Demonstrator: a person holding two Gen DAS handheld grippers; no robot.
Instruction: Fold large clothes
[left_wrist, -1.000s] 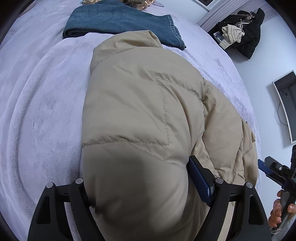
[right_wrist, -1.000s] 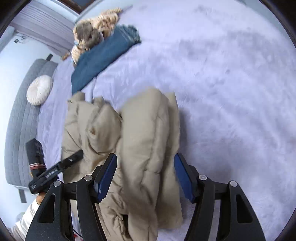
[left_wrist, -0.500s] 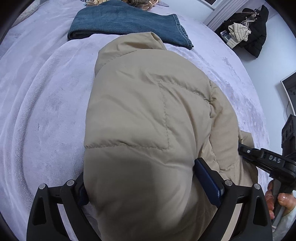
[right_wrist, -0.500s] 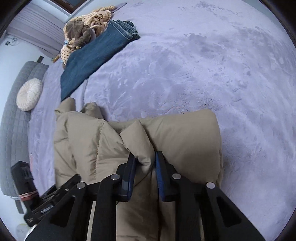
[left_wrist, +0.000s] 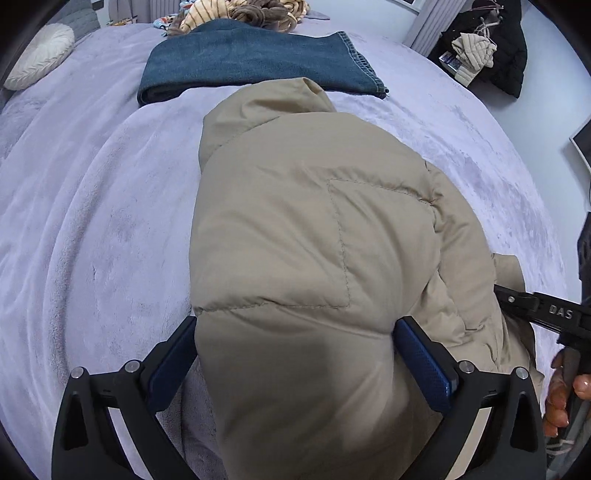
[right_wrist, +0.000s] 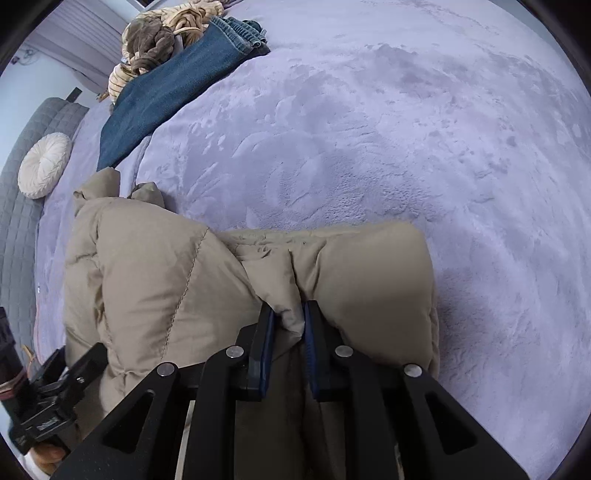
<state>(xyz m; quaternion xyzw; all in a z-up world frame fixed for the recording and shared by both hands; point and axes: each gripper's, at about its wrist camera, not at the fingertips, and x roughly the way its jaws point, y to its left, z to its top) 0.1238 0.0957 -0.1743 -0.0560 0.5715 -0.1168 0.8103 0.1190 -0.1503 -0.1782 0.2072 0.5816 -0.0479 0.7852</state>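
Observation:
A beige puffer jacket (left_wrist: 314, 221) lies bunched on the lilac bed cover (left_wrist: 92, 221), its collar end toward the folded jeans. My left gripper (left_wrist: 295, 325) straddles the jacket's near bulge. Its jaws are opening, the left pad (left_wrist: 177, 350) stands just off the fabric, and the right pad (left_wrist: 421, 354) rests against it. In the right wrist view the jacket (right_wrist: 147, 277) fills the lower left. My right gripper (right_wrist: 289, 306) is shut on a pinched ridge of its fabric, beside a puffed sleeve roll (right_wrist: 369, 280).
Folded blue jeans (left_wrist: 251, 62) lie beyond the jacket, with a striped and brown heap of clothes (left_wrist: 251, 9) behind them. A round white cushion (right_wrist: 44, 166) leans on the grey headboard (right_wrist: 22, 221). Dark coats (left_wrist: 491, 44) hang at the far right. A hand (left_wrist: 561, 398) holds the other gripper.
The right gripper came down onto the jacket and closed on a ridge of fabric. The left gripper's jaws spread wider around the bulge, and its view tilted up a little.

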